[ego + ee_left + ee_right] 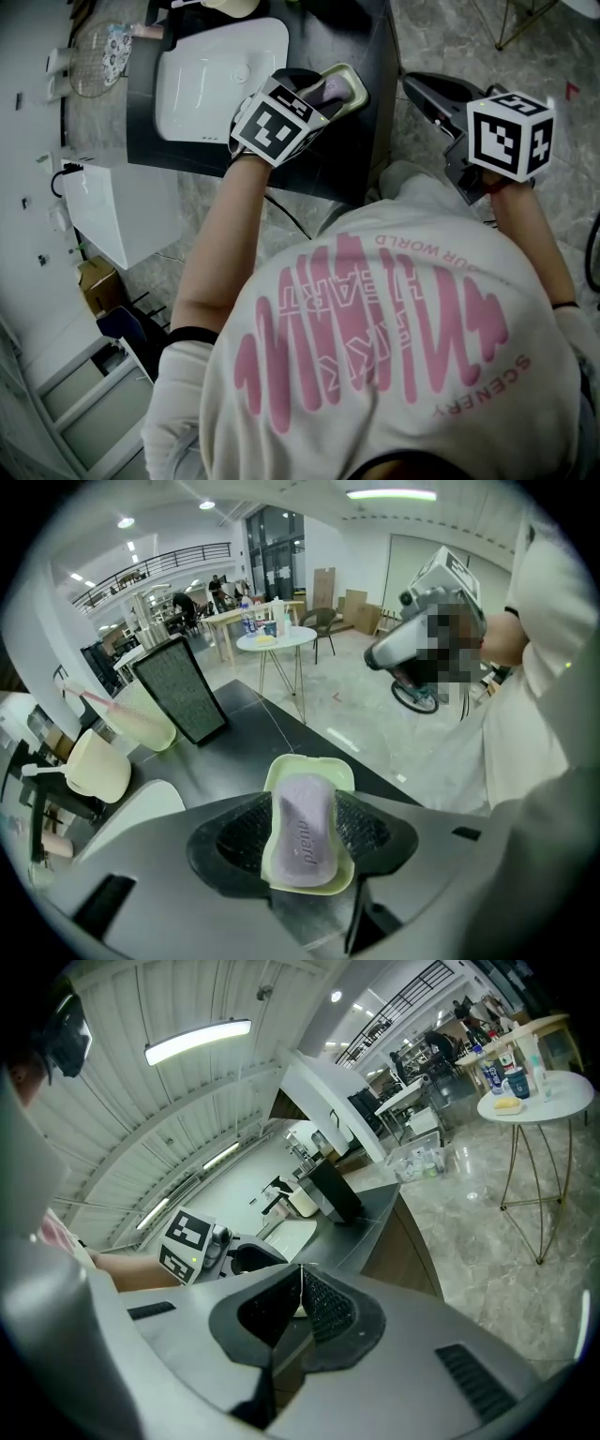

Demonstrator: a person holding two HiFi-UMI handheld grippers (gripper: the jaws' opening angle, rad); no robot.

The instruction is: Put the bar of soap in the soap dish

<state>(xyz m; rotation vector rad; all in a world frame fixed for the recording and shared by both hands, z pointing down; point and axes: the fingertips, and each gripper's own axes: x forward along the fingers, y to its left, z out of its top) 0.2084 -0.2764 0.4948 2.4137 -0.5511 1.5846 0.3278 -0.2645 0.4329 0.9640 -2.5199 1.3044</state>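
A lilac bar of soap [305, 829] lies in a pale green soap dish [309, 767] on the dark counter. My left gripper [302, 838] points steeply down over it. Its ribbed black pads [246, 832] flank the soap on both sides, standing wide and not squeezing it. In the head view the left gripper [328, 94] hangs over the dish [355, 90] by the counter's right edge. My right gripper [300, 1302] is held off to the right of the counter, its pads meeting with nothing between them. In the head view, the right gripper [427, 91] shows below its marker cube.
A white sink basin [220, 80] is set in the dark counter [366, 155] left of the dish. A black slanted panel [178, 688] and a pale green cup with a straw [141, 722] stand further back. A round white table [277, 641] stands on the floor beyond.
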